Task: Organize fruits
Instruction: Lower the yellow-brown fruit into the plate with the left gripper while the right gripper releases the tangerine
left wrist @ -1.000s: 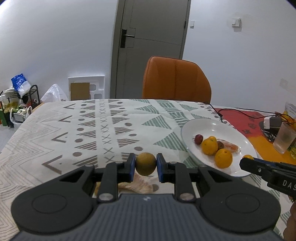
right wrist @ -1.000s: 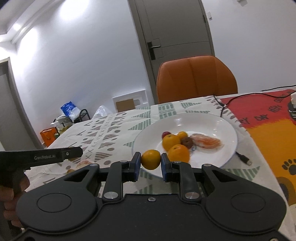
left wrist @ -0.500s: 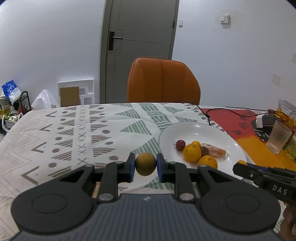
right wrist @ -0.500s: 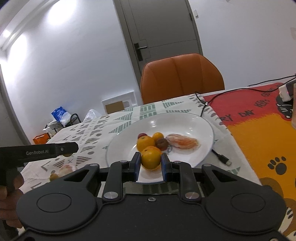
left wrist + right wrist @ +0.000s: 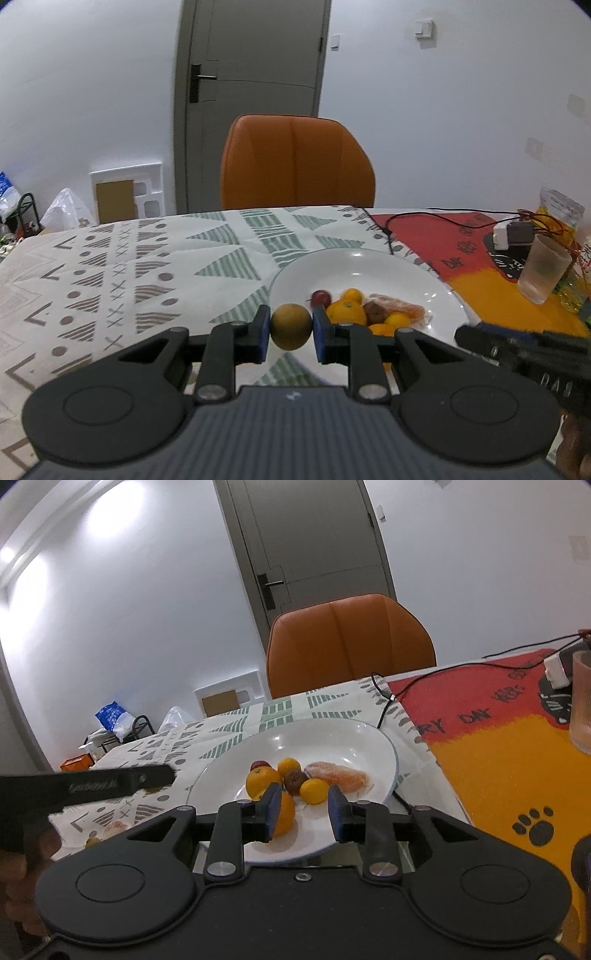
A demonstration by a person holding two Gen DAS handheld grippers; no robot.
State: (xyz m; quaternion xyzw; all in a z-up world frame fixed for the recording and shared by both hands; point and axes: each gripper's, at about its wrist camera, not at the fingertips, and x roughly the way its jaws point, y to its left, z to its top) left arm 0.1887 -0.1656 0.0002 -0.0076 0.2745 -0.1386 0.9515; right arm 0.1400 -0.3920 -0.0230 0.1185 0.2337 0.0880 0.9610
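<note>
My left gripper [image 5: 291, 326] is shut on a round brown-green fruit [image 5: 291, 326] and holds it just left of the white plate [image 5: 369, 264]. The plate holds several oranges [image 5: 345, 310], a small red fruit [image 5: 320, 297] and a peeled orange piece [image 5: 404, 306]. My right gripper [image 5: 302, 806] is open over the plate's [image 5: 354, 738] near part; a small orange [image 5: 313, 791] lies on the plate between its fingers. Another orange [image 5: 286, 812] sits by its left finger. More oranges [image 5: 262, 781] and the peeled piece [image 5: 340, 775] lie behind.
An orange chair [image 5: 295, 162] stands at the table's far side. A black cable [image 5: 391, 221] runs by the plate. A frosted glass [image 5: 543, 269] and a charger [image 5: 511, 232] sit on the orange mat at the right. Fruit scraps [image 5: 110, 829] lie on the cloth at left.
My right gripper moved over the plate, opened and let go of the small orange, which now lies on the plate. My left gripper carried the brown-green fruit right, up to the plate's rim.
</note>
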